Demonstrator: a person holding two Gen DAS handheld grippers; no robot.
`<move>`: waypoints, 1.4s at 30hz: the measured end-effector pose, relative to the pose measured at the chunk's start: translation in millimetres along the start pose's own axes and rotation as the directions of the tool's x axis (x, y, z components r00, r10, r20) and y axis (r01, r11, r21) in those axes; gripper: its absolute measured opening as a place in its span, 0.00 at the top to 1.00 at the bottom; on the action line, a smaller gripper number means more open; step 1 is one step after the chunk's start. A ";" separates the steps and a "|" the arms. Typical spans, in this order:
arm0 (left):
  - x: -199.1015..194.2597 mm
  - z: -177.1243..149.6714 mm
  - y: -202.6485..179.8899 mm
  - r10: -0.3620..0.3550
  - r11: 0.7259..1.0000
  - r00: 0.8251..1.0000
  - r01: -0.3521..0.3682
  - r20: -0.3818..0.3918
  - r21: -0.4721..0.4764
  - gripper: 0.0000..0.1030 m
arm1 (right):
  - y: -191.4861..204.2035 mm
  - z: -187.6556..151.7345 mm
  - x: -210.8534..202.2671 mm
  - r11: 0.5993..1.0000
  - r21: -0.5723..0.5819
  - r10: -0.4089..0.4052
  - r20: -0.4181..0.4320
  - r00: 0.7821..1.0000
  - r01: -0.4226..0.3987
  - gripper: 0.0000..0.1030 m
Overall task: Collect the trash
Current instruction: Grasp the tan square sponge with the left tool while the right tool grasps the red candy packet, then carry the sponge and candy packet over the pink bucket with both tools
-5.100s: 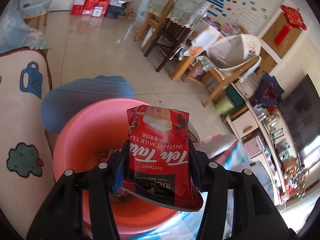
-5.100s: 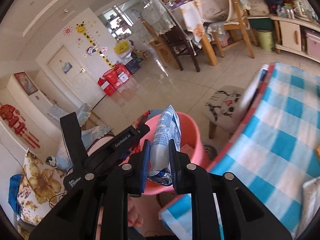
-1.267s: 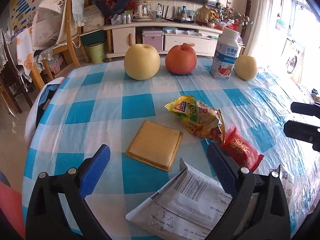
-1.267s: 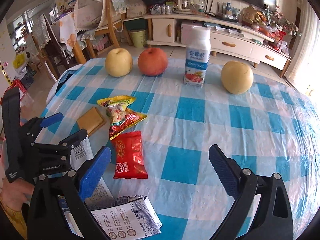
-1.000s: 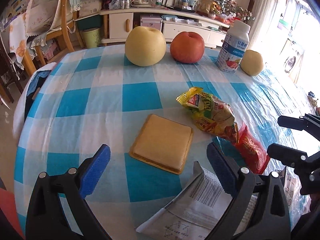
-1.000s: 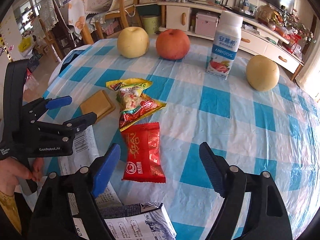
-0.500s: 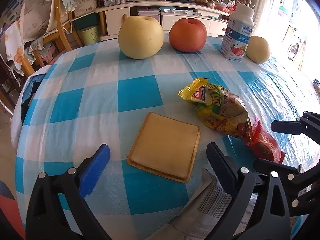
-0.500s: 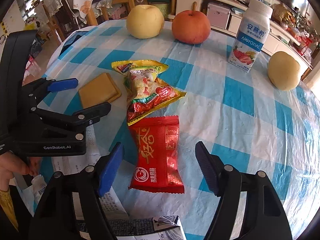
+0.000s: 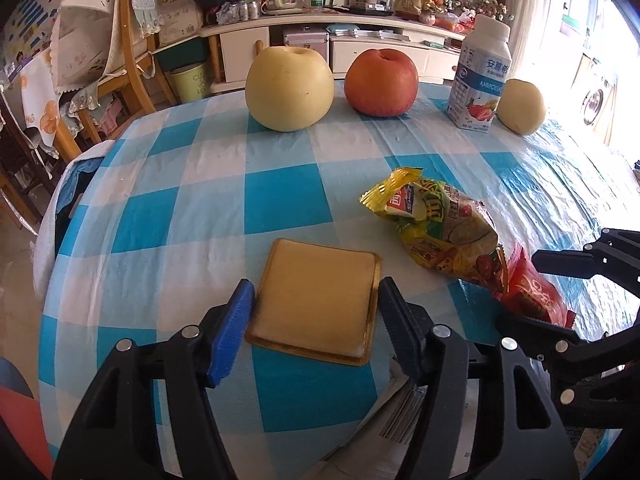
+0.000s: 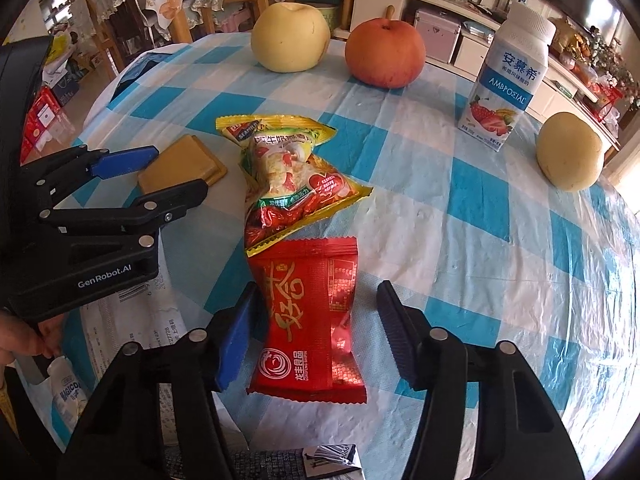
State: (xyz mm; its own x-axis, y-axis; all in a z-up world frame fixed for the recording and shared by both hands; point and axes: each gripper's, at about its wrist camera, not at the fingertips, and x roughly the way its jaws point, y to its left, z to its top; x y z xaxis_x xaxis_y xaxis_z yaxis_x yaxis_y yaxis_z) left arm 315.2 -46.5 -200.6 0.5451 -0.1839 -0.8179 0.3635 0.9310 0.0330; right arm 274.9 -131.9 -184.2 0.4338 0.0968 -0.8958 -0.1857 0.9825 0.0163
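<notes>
Two pieces of trash lie between the open fingers of the grippers. The flat tan square packet [image 9: 316,300] lies on the worktop [image 9: 192,184] inside the left gripper [image 9: 314,312]; the fingers stand on both sides of it and are very close to its edges, but I cannot tell if they touch it. The red snack wrapper [image 10: 308,320] lies inside the right gripper [image 10: 316,336], which is open wider than the wrapper; the left finger is just beside the wrapper and the right finger is apart from it. A yellow snack bag [image 10: 292,176] lies just behind the red wrapper and its end overlaps it. Printed white paper [image 10: 132,320] lies under the left gripper, near the worktop edge. Farther back on the blue and white checked cloth stand a yellow pear [image 10: 290,38], a red apple [image 10: 384,54], a white yogurt bottle [image 10: 506,76] and a second yellow pear [image 10: 568,158], almost in a row.
</notes>
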 end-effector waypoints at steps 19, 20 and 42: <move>-37.7 -7.4 16.1 -0.024 0.996 0.996 0.031 0.088 -0.084 0.40 | -10.2 0.3 -20.3 0.999 0.033 -0.006 0.034 0.999 0.005 0.60; -41.3 -8.3 16.5 -0.027 0.996 0.995 0.035 0.096 -0.086 0.40 | -9.5 0.5 -23.0 0.999 0.032 -0.010 0.040 0.999 0.008 0.60; -114.6 -49.7 61.0 -0.013 0.959 0.974 0.076 0.227 -0.272 0.40 | 27.8 1.8 -93.8 0.998 0.007 0.054 0.205 0.977 -0.057 0.60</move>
State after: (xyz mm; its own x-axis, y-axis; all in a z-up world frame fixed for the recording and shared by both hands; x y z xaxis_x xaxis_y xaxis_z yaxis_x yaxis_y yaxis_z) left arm 237.4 47.1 -133.4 0.6972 -0.2630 -0.6669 0.1850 0.9648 -0.1870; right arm 230.6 -113.4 -98.9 0.5946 0.1807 -0.7834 -0.2041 0.9764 0.0703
